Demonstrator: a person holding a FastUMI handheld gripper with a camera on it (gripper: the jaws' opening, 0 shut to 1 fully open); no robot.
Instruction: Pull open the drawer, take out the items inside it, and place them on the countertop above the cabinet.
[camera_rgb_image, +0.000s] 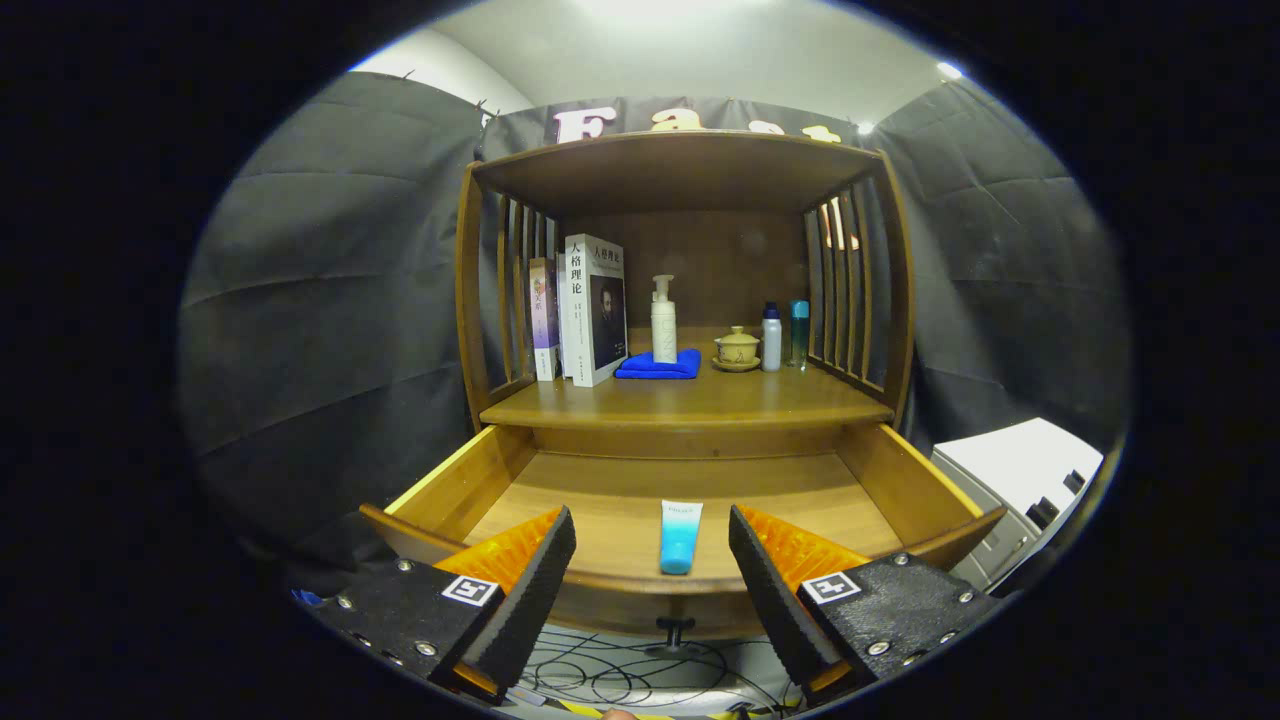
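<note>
The blue tube (680, 537) lies flat on the floor of the open drawer (900, 480), low in the middle of the frame, close to the drawer's front wall. Its cap end points toward you.

Your gripper (652, 560) hangs just in front of the drawer, level and pointing straight in. Its two fingers (535, 590) are spread wide, one at the lower left and one at the lower right, and they pinch nothing. The tube sits in the gap between the fingertips, not touching either one. The drawer's small dark knob (675, 632) is below the tube, between the fingers.

Above the drawer, in the middle of the frame, is the countertop (690, 405) of the wooden cabinet (470, 290). On it, from left to right, stand two books (590, 305), a white pump bottle (663, 320) on a folded blue cloth (660, 365), a small lidded cup (737, 348), a white bottle (771, 338) and a teal bottle (799, 333).

At the lower right of the frame is a white box (1020, 465).
</note>
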